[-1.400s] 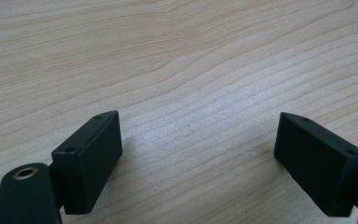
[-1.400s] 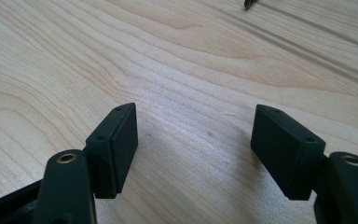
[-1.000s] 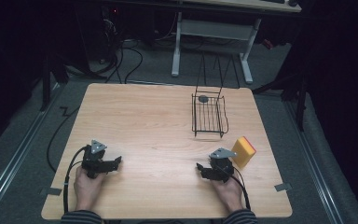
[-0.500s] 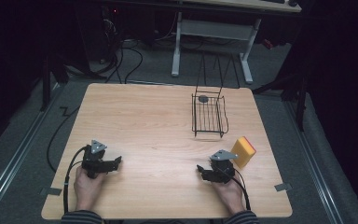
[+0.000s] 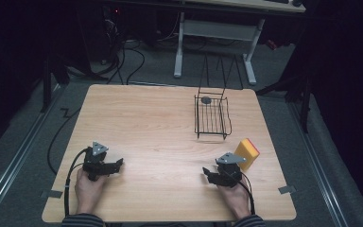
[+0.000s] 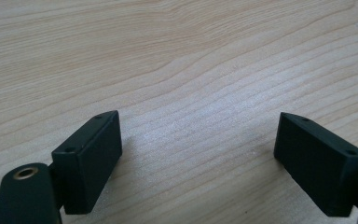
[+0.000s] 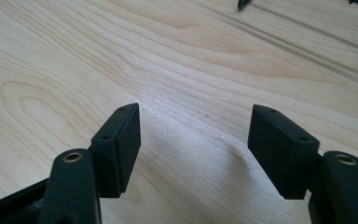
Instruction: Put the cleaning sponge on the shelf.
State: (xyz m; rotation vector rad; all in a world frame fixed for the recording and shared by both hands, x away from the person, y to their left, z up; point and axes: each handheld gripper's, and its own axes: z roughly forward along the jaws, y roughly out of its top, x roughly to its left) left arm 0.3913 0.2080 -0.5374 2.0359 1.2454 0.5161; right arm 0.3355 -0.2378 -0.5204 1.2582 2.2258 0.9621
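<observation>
both tongs rest released on the counter (image 5: 146,118) near its 6 o'clock edge — left tongs (image 5: 117,165), right tongs (image 5: 209,175) just beside the yellow sponge (image 5: 246,153) — with bare wood between them and the wire basket (image 5: 211,118) at 1 o'clock.

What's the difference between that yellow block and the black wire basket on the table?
The sponge is a solid yellow block with an orange edge; the basket is open black wire. The sponge is smaller and sits beside the right gripper; the basket stands farther back and holds a small dark round thing. Both rest on the table, ungripped.
</observation>
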